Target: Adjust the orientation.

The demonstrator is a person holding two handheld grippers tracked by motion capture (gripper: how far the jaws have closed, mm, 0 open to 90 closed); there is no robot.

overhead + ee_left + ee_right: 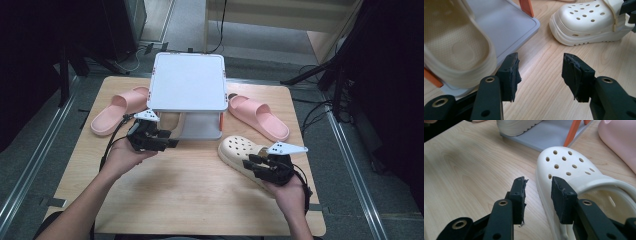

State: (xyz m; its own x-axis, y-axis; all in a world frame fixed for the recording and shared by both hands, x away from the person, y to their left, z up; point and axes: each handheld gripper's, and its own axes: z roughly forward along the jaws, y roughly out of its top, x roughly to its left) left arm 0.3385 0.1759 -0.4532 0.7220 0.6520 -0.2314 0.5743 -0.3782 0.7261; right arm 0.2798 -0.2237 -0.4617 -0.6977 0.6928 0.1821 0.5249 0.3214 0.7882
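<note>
A wooden counter carries a white two-tier shoe rack at its far middle, with one pink slide sandal to its left and a second pink slide to its right. One cream perforated clog sits on the rack's grey lower shelf, its open heel facing outward. A matching cream clog lies on the counter in front of the rack's right corner. The left tool, held in the person's left hand, hovers low at the shelf's front edge just beside the shelved clog, jaws wide apart and holding nothing. The right tool, in the right hand, straddles the side wall of the counter clog, its jaws partly apart, a gap showing on both sides of the wall.
</note>
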